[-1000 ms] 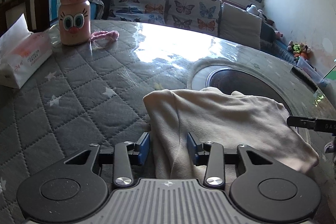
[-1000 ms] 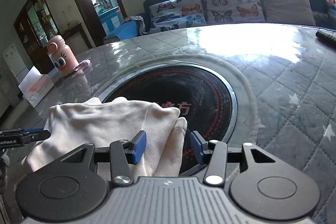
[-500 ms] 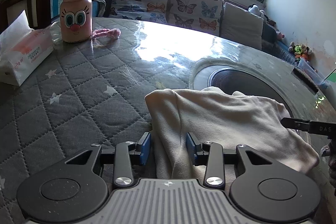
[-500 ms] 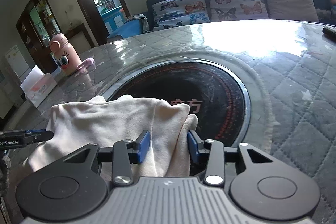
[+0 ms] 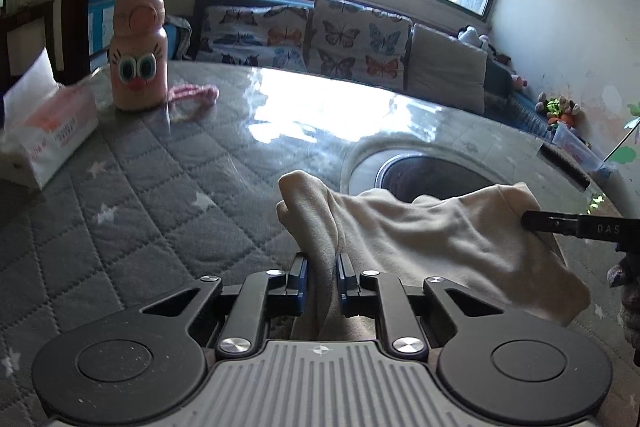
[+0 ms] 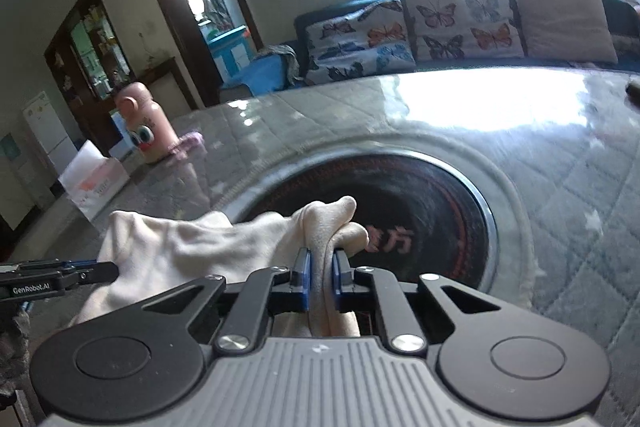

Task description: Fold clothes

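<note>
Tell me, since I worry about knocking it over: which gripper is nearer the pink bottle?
Left. The left gripper, closing on the cream garment, sits on the pink bottle side; the right gripper grips the garment's far end, by the round cooktop.

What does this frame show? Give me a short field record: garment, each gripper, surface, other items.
garment: cream cloth, bunched, held at two ends
left gripper: jaws closing, cloth pinched between the pads
right gripper: shut on cloth
surface: quilted grey table cover with round dark cooktop
other items: pink bottle, tissue pack
</note>
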Demonstrator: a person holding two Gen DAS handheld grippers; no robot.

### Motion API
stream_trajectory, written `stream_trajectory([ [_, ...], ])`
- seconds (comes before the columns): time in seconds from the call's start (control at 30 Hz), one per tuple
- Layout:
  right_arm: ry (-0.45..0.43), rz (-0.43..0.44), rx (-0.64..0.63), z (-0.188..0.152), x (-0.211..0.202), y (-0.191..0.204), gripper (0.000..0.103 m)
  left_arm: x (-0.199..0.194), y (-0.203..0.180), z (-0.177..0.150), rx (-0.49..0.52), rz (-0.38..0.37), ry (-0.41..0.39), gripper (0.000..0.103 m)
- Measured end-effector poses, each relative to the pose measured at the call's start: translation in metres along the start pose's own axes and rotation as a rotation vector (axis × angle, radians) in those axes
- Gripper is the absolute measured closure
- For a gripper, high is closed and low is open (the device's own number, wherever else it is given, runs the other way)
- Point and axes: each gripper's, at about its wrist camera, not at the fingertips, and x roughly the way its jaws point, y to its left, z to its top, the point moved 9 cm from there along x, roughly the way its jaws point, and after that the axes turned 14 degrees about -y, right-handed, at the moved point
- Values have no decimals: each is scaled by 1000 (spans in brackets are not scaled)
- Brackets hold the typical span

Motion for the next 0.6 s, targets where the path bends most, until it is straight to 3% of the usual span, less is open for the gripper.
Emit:
stream_trajectory([
  [0.2, -28, 61, -62, 21, 1, 36, 94, -21, 12, 15, -3, 20, -46, 87],
  [0.6, -35, 205, -151, 42, 39, 127, 94, -70, 92, 46, -47, 168, -139, 87],
])
